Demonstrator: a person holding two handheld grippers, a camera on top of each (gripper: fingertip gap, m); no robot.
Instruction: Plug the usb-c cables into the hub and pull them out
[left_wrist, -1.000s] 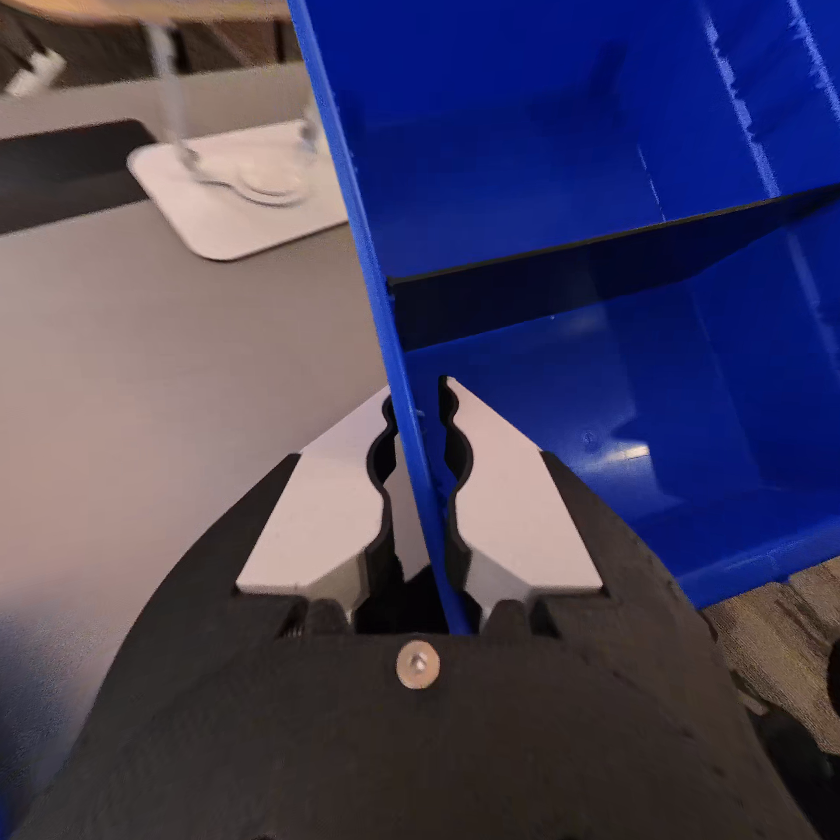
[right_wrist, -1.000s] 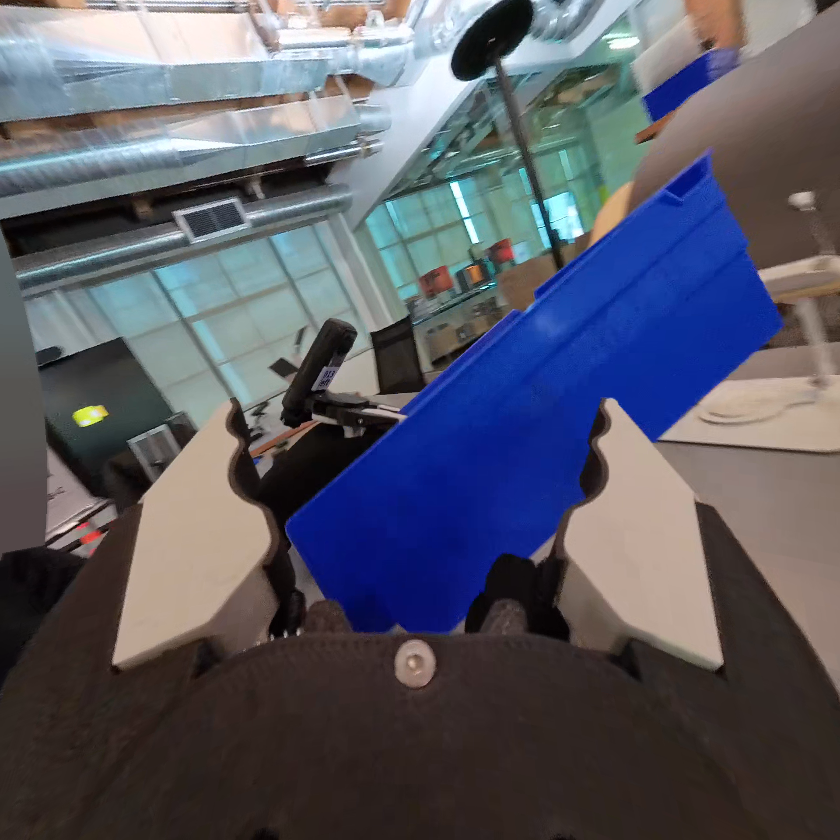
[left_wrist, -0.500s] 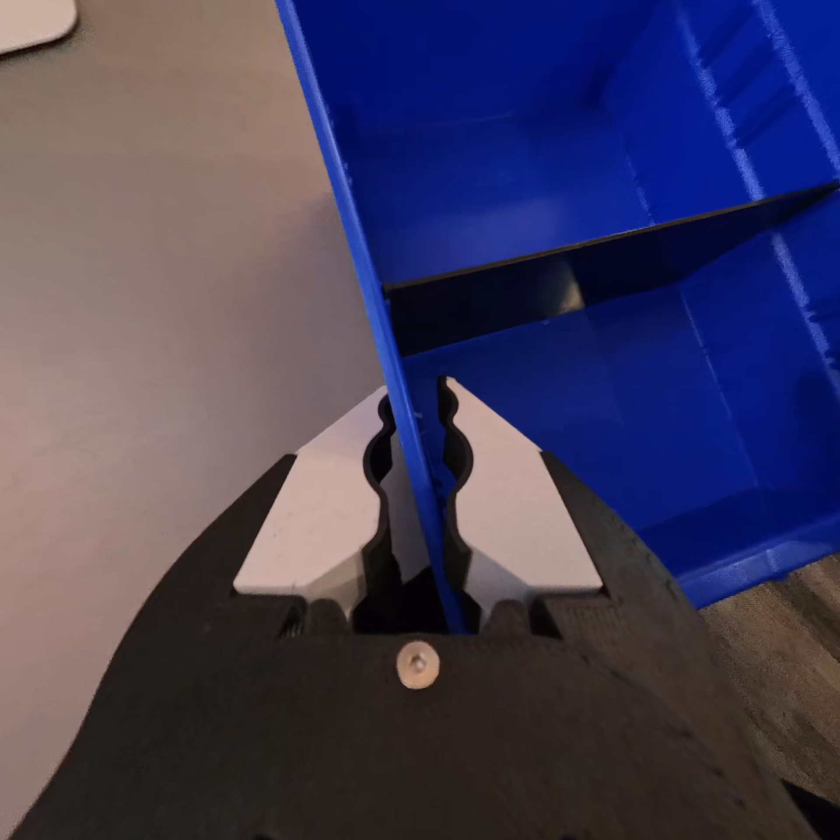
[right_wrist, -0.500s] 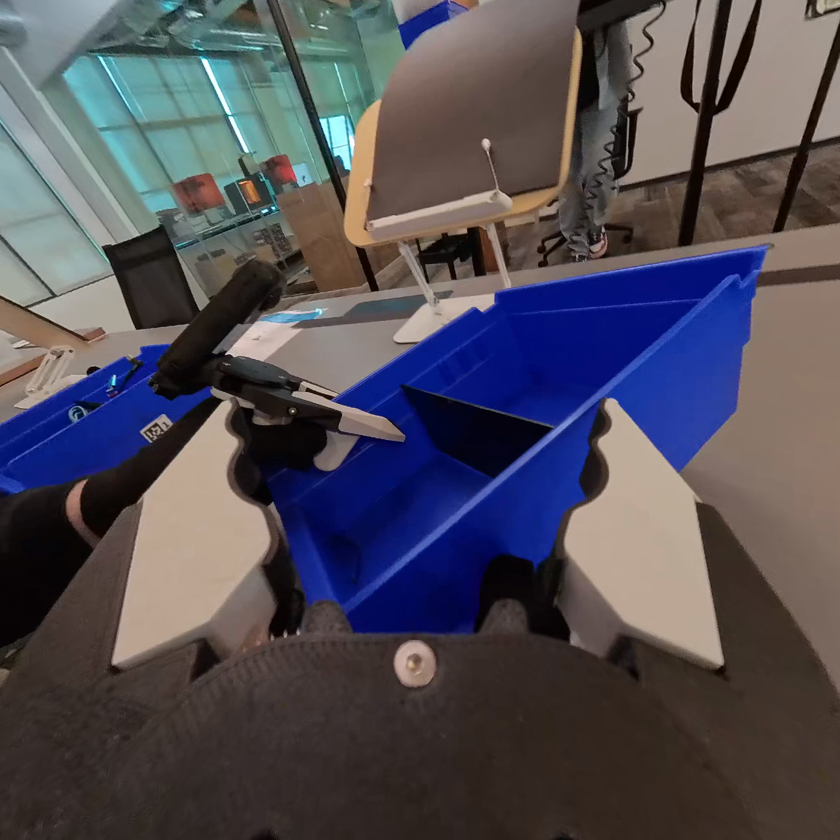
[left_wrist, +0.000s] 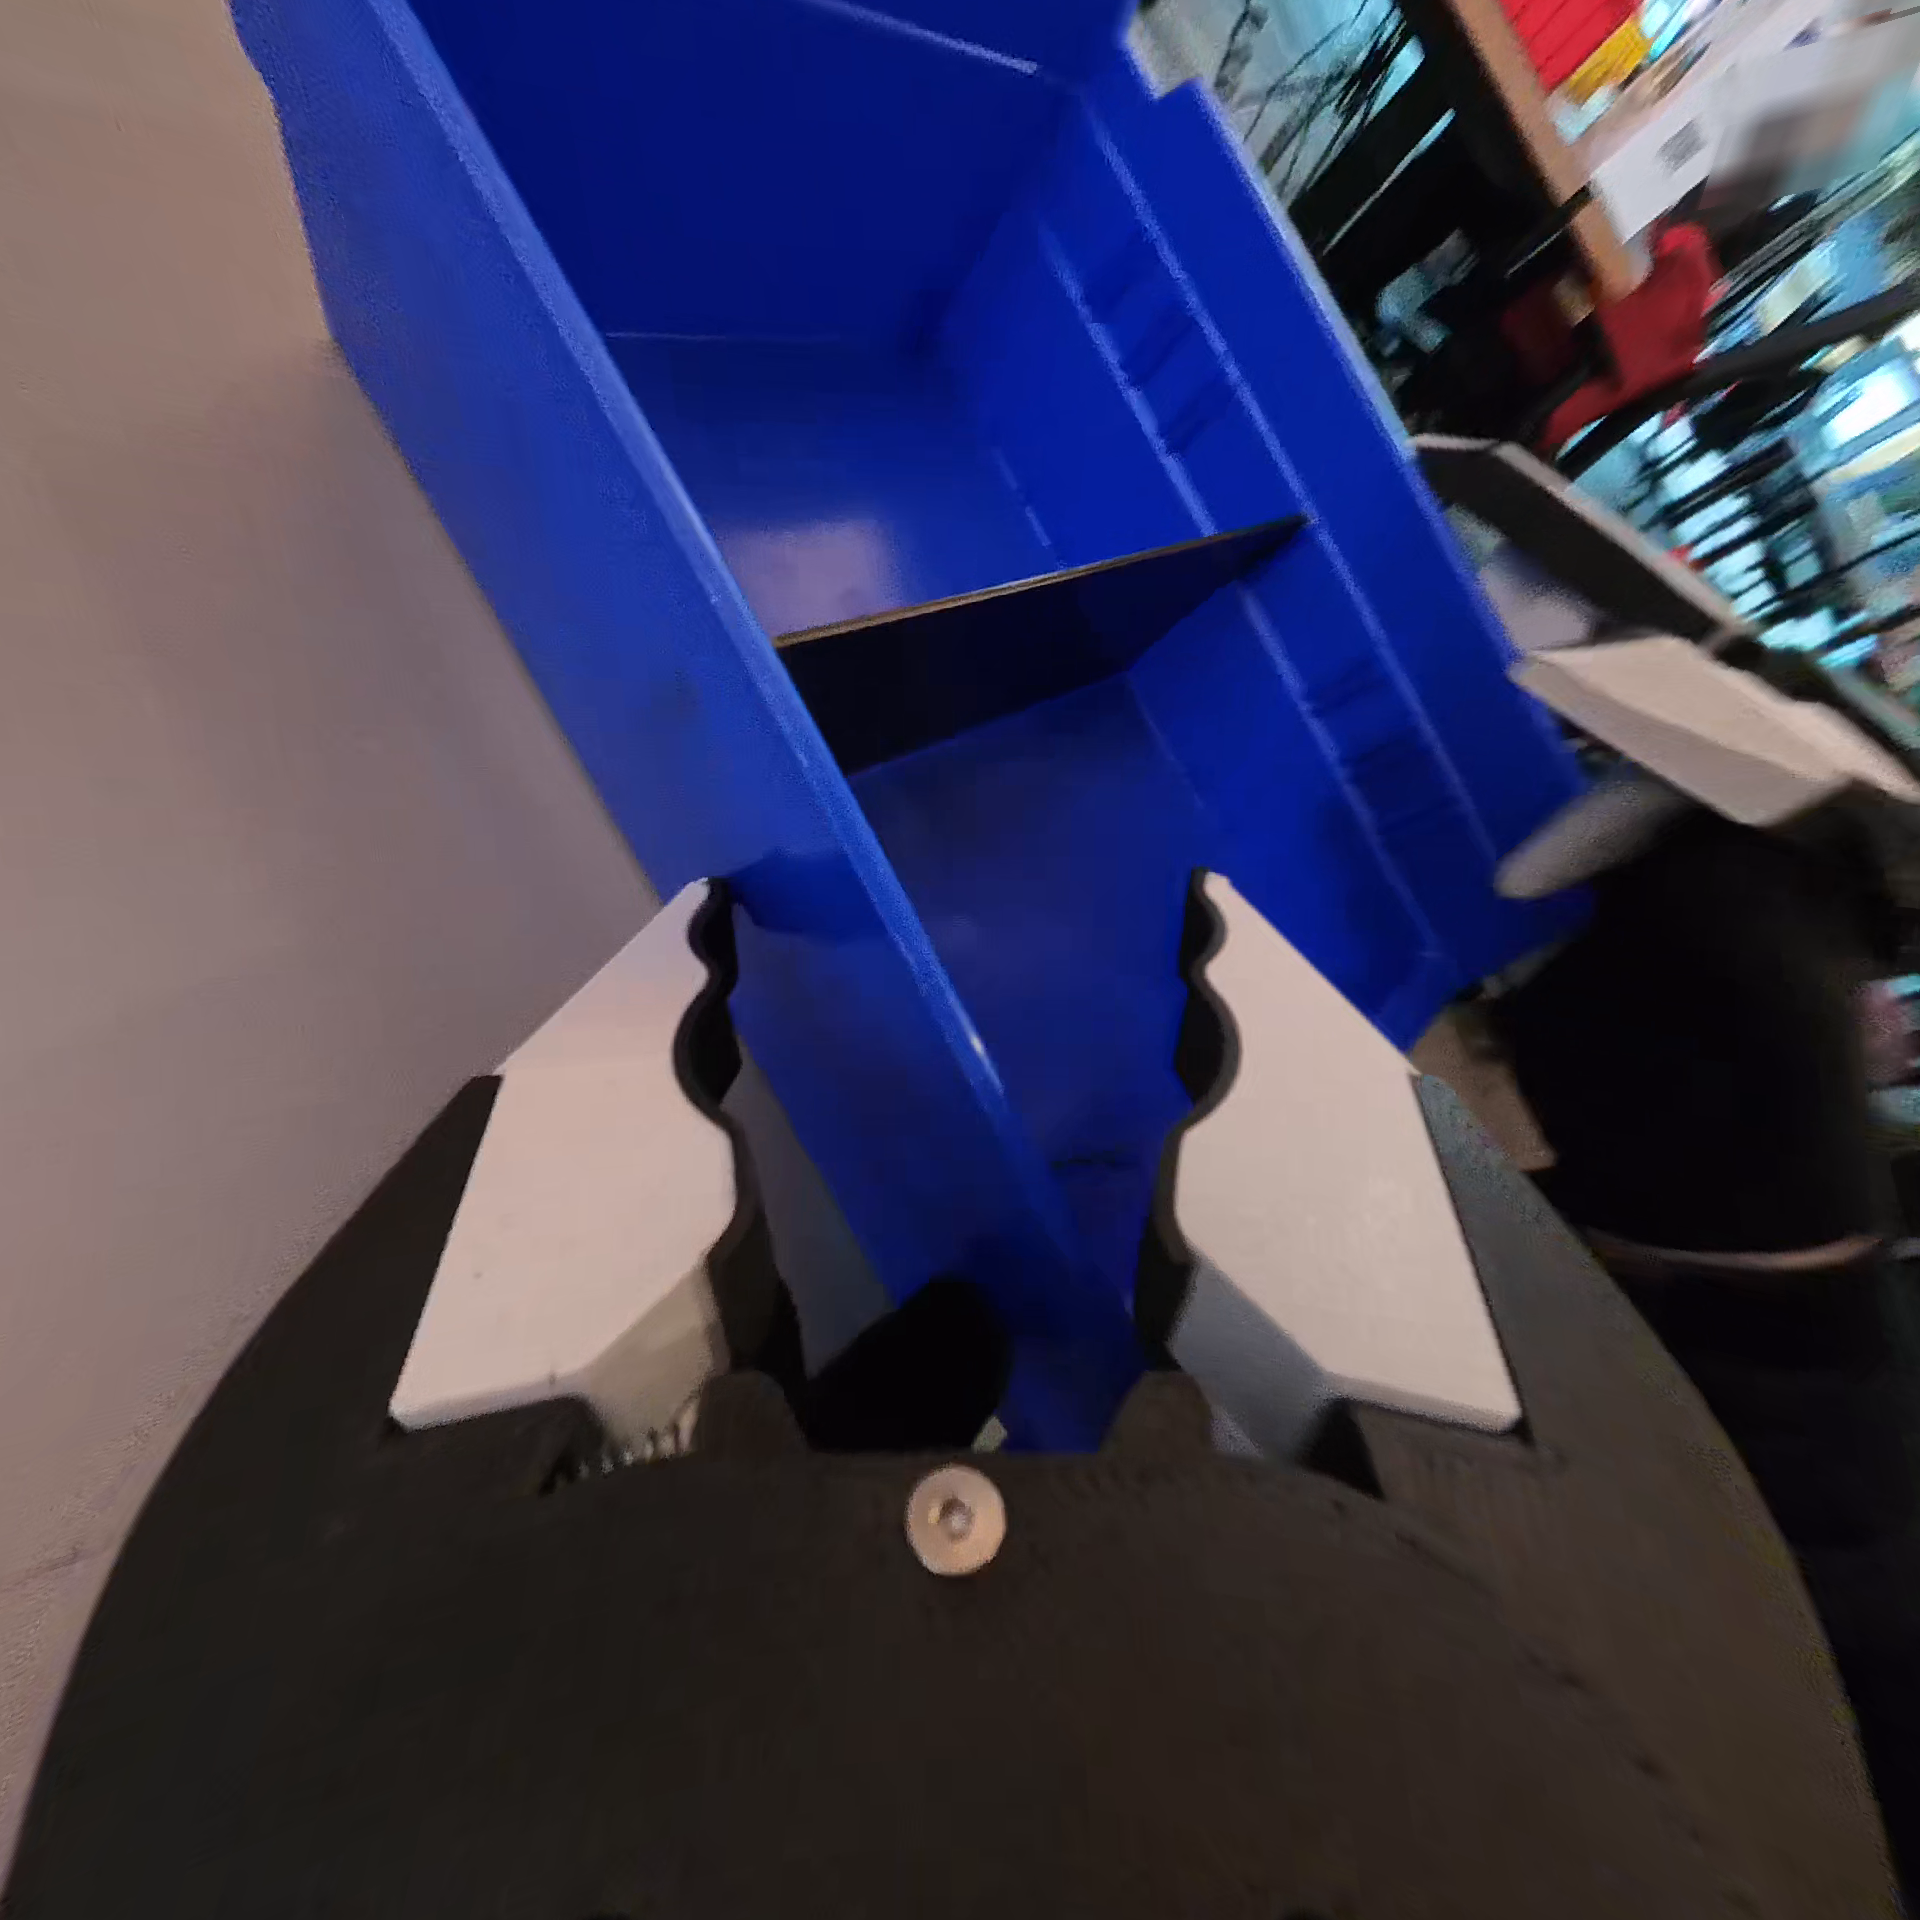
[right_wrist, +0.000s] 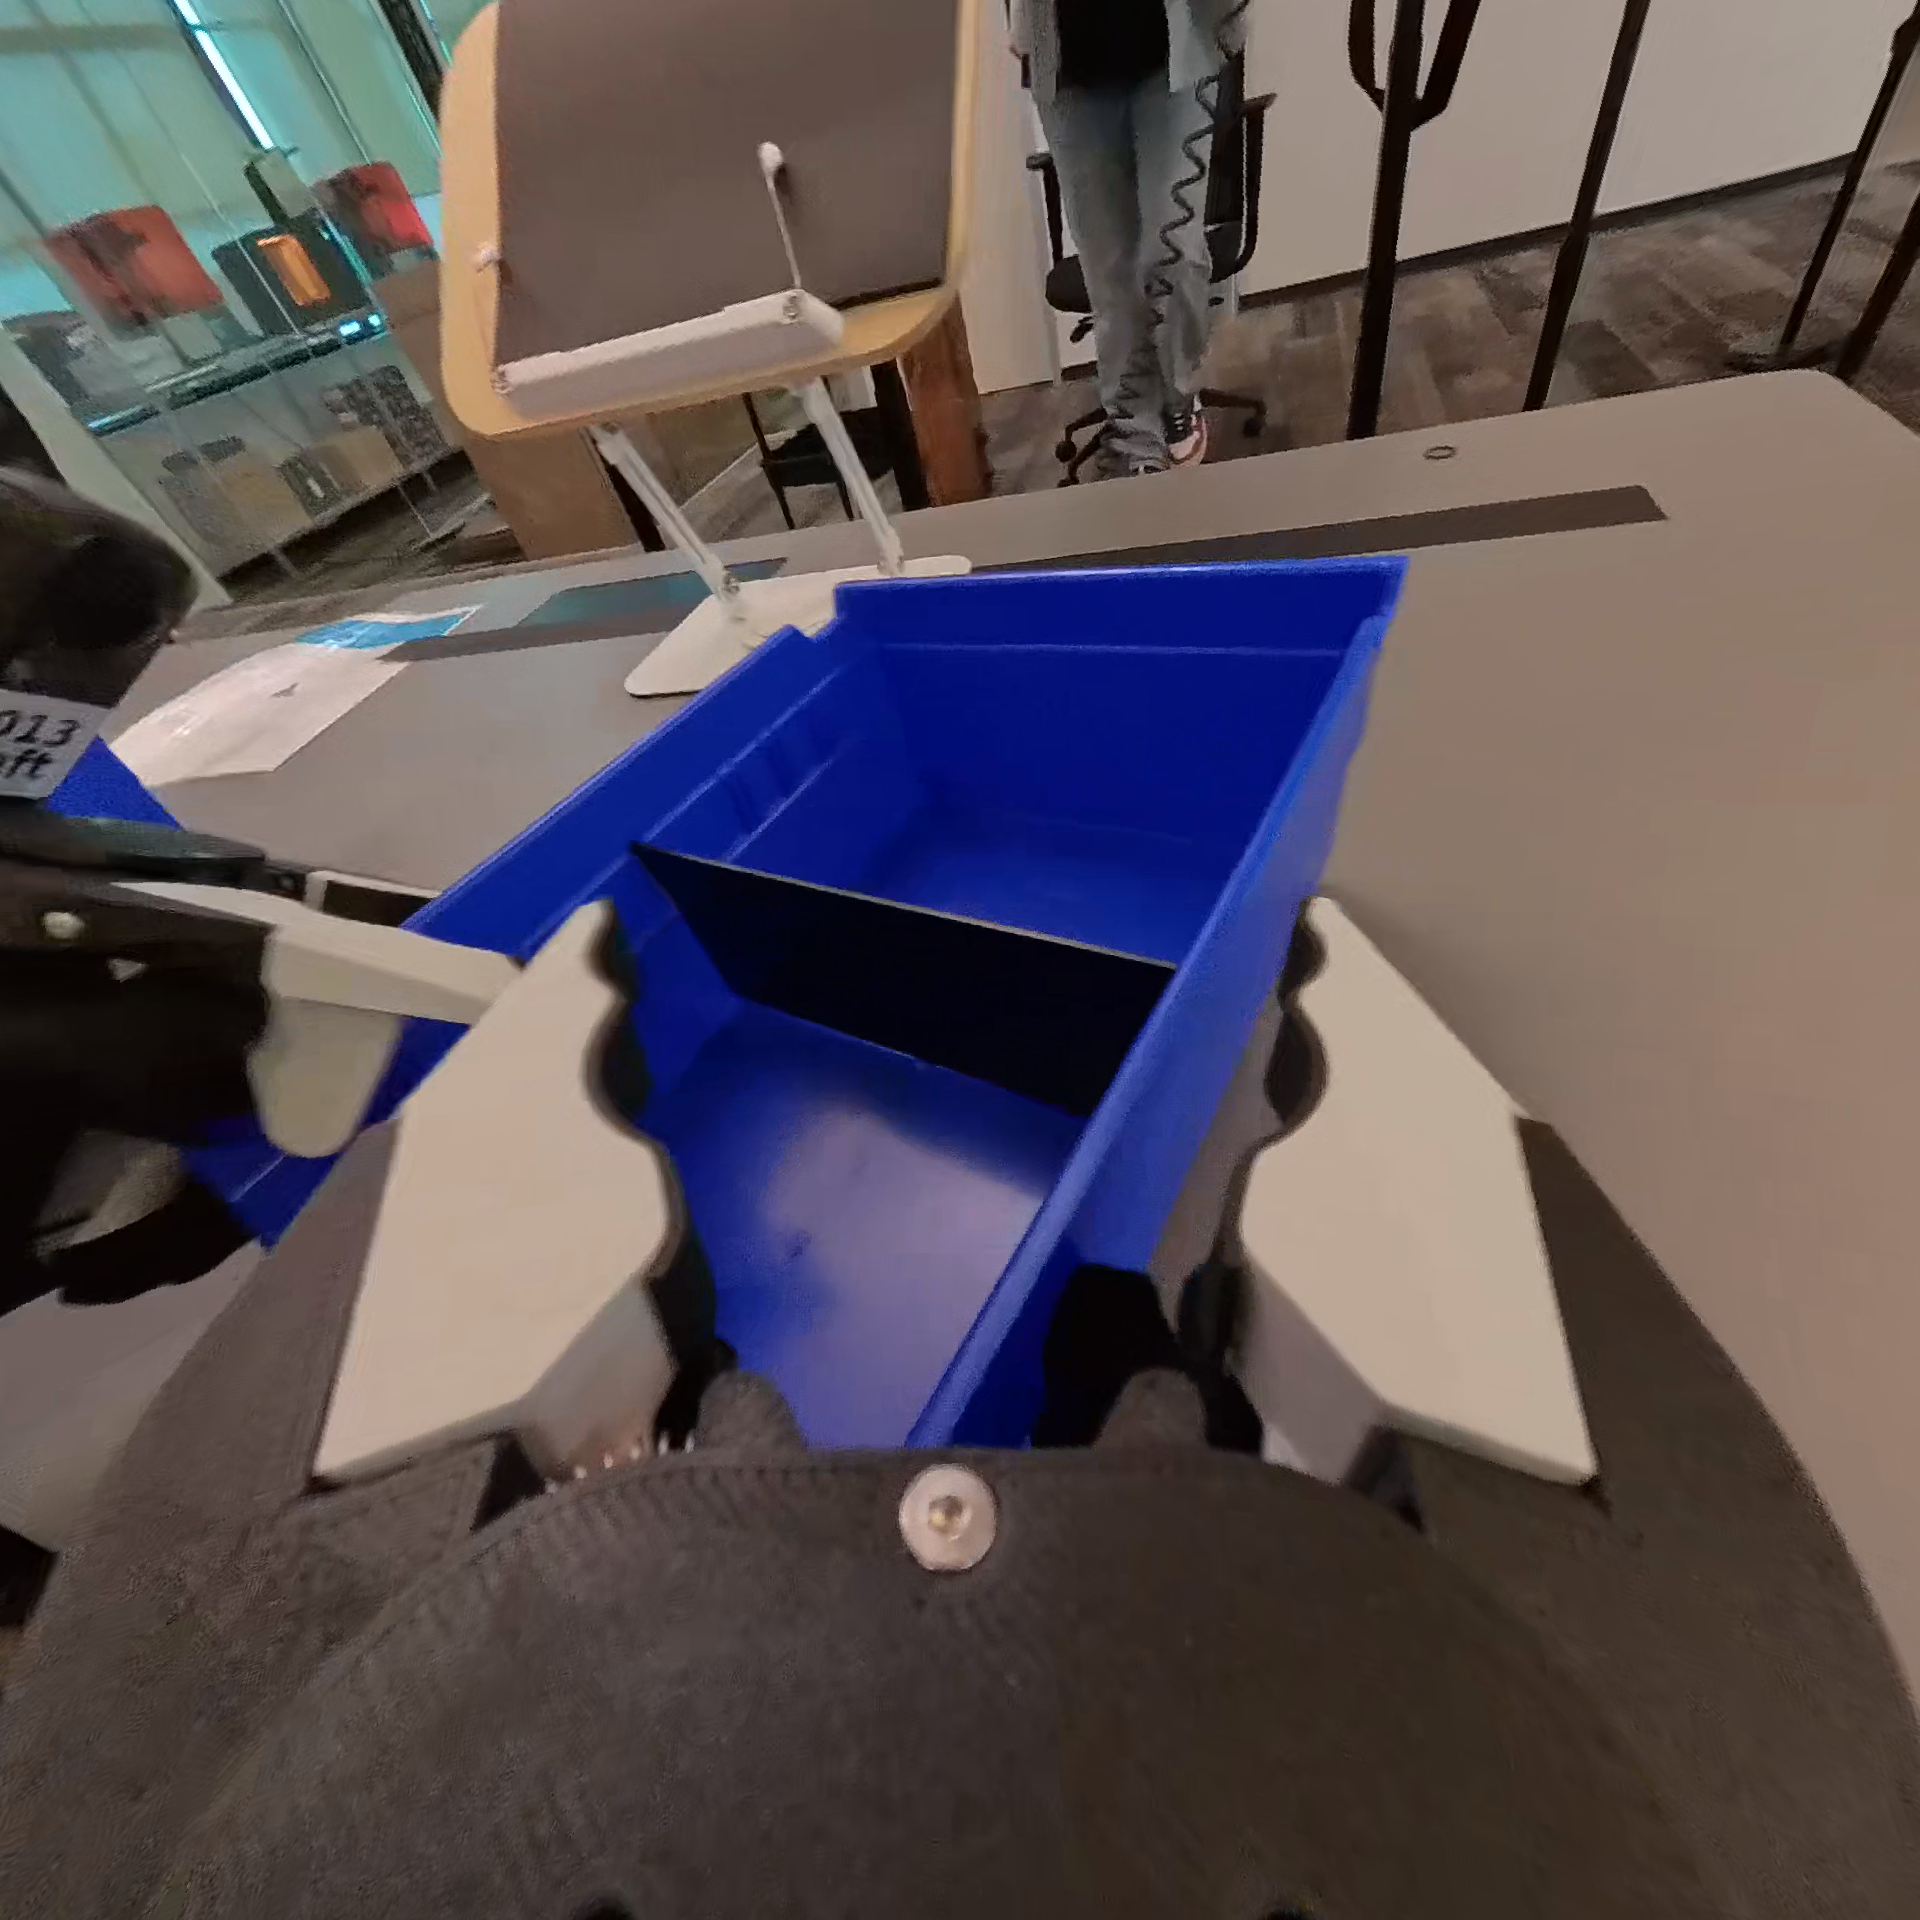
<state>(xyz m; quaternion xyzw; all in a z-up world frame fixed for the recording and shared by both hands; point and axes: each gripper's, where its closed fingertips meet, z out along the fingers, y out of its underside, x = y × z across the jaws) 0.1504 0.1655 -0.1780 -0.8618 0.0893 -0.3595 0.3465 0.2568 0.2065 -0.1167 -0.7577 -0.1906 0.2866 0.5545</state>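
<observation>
Here the left gripper (left_wrist: 951, 904) is straddling the blue bin's (left_wrist: 831, 436) near wall, spread, not pinching. The right gripper (right_wrist: 956, 925), equally spread, is straddling the opposite wall. Neither cables nor hub are showing; letting go cleanly on the surface (right_wrist: 1662, 831) seems wise.

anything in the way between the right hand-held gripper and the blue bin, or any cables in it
Nothing visible stands in the way. The blue bin has its right wall inside the open right hand-held gripper, and both of its compartments look empty.
</observation>
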